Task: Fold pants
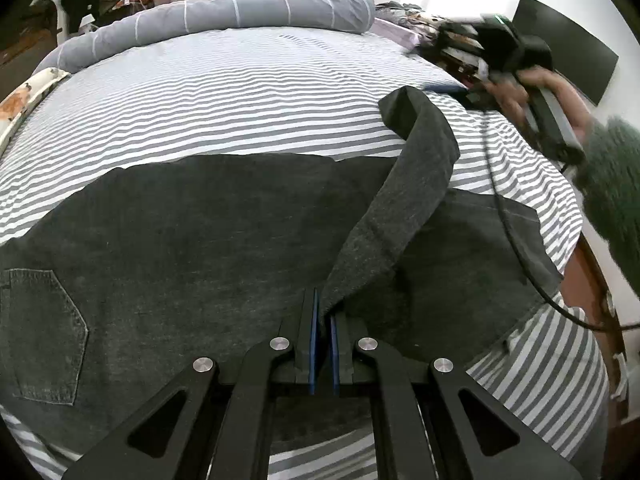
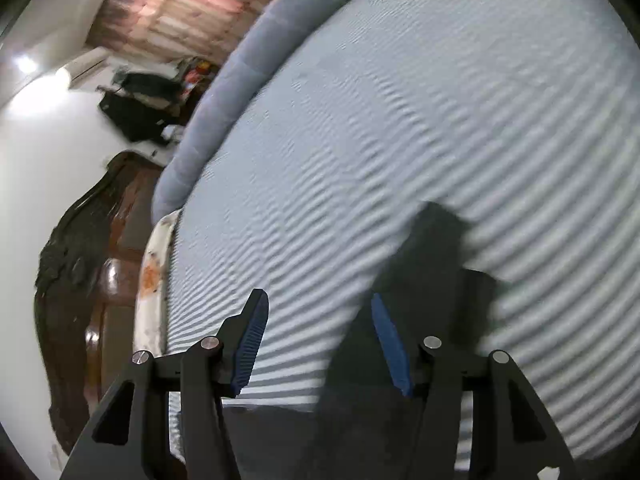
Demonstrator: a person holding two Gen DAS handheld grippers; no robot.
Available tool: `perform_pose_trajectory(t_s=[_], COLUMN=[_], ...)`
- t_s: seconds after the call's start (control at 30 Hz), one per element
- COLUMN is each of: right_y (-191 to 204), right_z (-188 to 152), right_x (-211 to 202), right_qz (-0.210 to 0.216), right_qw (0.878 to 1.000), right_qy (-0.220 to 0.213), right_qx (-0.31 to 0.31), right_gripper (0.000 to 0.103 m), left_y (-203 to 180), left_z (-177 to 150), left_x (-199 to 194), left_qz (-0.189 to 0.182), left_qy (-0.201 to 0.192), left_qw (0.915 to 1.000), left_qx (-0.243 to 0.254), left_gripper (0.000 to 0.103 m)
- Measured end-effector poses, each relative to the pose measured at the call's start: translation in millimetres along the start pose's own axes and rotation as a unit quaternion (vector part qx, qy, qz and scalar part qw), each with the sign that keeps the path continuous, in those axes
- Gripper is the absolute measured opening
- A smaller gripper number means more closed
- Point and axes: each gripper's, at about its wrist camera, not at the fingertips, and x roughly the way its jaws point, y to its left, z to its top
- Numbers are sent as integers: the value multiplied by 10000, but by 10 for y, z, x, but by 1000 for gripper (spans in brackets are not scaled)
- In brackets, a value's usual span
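Dark grey pants [image 1: 192, 232] lie spread flat across the striped bed [image 1: 240, 92], back pocket [image 1: 40, 332] facing up near the left. The left gripper [image 1: 323, 320] has its blue-padded fingers [image 1: 314, 344] pinched tight on the edge of one pant leg [image 1: 404, 184], which is lifted and stretches away toward the right. The right gripper [image 2: 320, 312] hangs over the bed with fingers [image 2: 250, 344] spread wide, holding nothing. A rolled grey duvet [image 1: 240, 12] lies along the far side.

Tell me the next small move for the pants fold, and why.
Probably bring the right claw, open and holding nothing, onto the far end of the lifted leg. The left claw already pinches that leg, which twists loosely over the pants on the striped bed.
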Motion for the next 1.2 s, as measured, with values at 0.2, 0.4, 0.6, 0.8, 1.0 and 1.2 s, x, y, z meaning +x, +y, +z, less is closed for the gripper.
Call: perform_pose_trajectory(t_s=[0.2,0.4,0.6,0.8,1.0,1.2], right_y=[-757,-862,-749,-615,-698,-1039], right_z=[-158,-181,3,-57,-424,-1030], right_x=[-198,128,301,-490,-1504,-2092], right_qz=[-260,-170,-200,-256,-734,-1265], right_qw=[9966,9958,9946,9938,9876,9799], right_qy=[-55,123,-38,-743,-1197,-1252], right_qx=[778,893,1020,788,701,902], right_gripper=[40,29,5,4,4,4], left_y=[114,193,129,37,-219,-509], left_z=[65,73,97,130,126,-83], left_x=[5,51,87,70,-24,-37], left_qz=[40,107,180,176,62,79], left_qy=[-80,-9,26,-10,-85,94], left_qw=[9998,9994,9995,9996,9995,9929], left_qx=[-190,-315,-274,-208,296,1185], left_gripper=[5,5,5,5,5,5])
